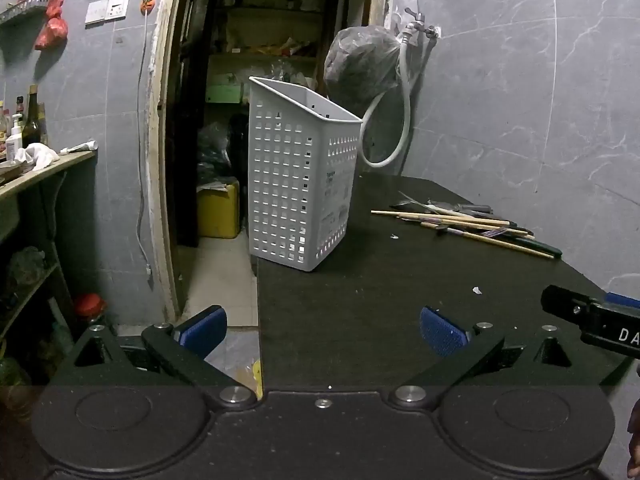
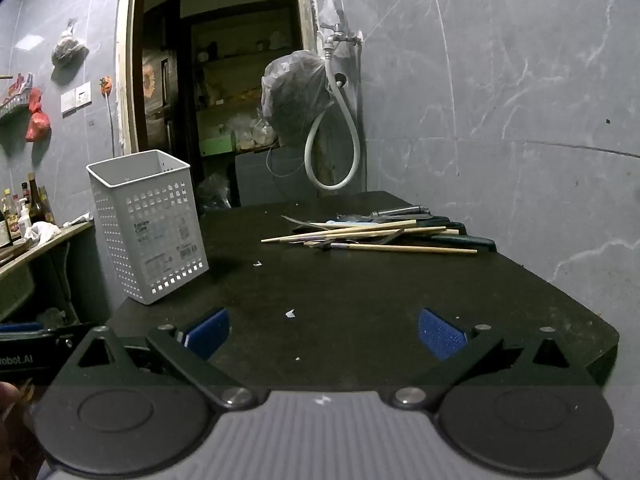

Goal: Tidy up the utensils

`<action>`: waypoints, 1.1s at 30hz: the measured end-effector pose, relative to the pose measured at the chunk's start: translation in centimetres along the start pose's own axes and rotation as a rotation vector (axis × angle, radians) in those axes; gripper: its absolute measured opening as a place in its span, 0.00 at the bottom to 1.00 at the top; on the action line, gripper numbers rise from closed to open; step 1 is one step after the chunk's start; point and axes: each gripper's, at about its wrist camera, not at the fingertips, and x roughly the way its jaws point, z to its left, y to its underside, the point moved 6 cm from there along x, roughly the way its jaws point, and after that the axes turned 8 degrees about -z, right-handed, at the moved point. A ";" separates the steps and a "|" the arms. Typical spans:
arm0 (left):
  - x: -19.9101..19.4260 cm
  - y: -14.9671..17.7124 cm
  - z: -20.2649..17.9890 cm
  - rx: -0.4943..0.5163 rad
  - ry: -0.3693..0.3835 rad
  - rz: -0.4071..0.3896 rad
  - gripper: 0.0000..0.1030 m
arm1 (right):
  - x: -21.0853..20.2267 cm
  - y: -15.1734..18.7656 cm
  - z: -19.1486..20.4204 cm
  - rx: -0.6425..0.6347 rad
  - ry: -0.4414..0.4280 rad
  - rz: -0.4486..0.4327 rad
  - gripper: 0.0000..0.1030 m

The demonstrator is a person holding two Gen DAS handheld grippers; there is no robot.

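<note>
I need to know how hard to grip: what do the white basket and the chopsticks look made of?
White basket: likely moulded plastic, matte, with punched square holes and a printed label. Chopsticks: seemingly wood or bamboo, pale tan, unpainted, thin straight sticks; the exact material is unclear.

From my right gripper's camera, the label on the white perforated basket (image 2: 148, 226) reads "Tablew Cadd", the line ends cut off by the holes; the smaller print and the barcode below are too fine for me to read. At the left edge, my left gripper's body (image 2: 24, 350) shows "obot.AI", its start cut off. From my left camera, my right gripper's body (image 1: 600, 322) shows white letters "DA", running out of frame.
</note>
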 end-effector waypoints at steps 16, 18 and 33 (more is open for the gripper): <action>0.1 0.1 0.1 -0.002 -0.002 0.009 0.99 | 0.4 0.4 0.2 -0.004 -0.003 0.016 1.00; 0.2 0.1 0.1 -0.003 -0.002 0.010 0.99 | 0.3 0.4 0.2 -0.004 -0.004 0.015 1.00; 0.2 0.1 0.2 -0.006 0.000 0.014 0.99 | 0.4 0.5 0.2 -0.004 -0.002 0.017 1.00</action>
